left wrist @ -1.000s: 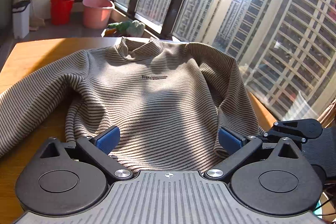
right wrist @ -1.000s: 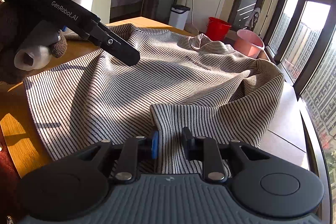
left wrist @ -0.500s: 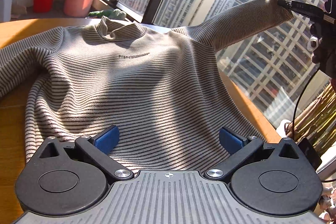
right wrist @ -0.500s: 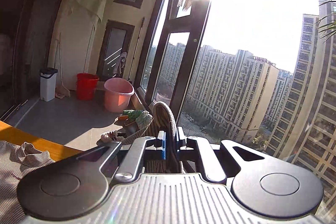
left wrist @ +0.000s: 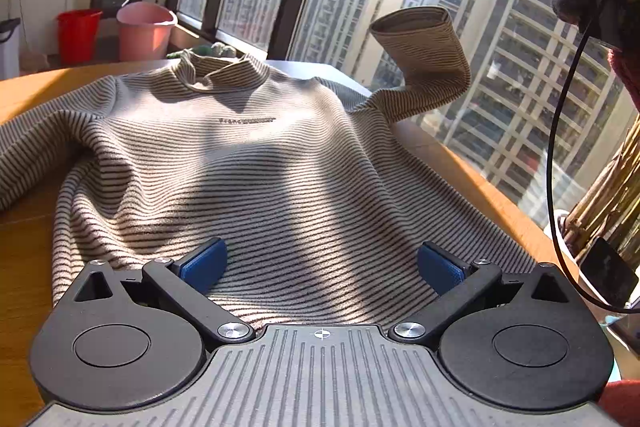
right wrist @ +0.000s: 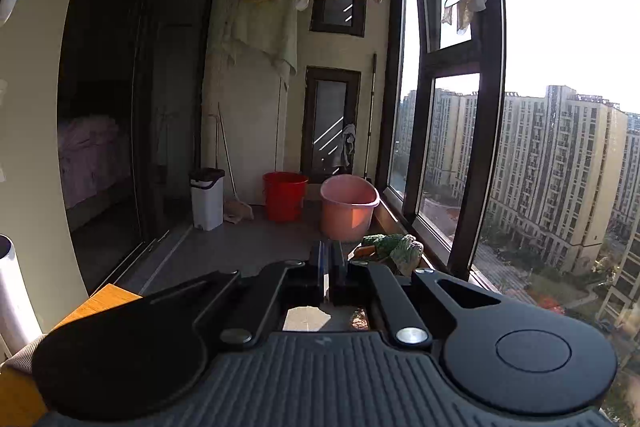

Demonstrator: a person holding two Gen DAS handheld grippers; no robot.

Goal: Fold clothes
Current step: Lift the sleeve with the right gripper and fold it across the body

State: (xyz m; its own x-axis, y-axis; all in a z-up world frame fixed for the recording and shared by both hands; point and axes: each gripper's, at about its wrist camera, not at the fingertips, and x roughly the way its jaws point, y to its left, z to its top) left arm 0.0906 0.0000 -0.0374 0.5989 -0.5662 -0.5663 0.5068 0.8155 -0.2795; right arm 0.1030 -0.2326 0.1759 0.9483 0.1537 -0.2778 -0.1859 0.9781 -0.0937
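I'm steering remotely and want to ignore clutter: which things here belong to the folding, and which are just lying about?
Job:
- beige striped knit sweater, spread on the wooden table
- its right sleeve, up in the air
- left claw, open over the hem
- right claw, shut, nothing visible in it

Lying about:
- red plastic bucket
- pink plastic basin
- white lidded bin

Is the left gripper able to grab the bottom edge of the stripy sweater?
Probably yes. The left gripper is open, its blue pads wide apart over the sweater, with nothing lying between them and the hem.
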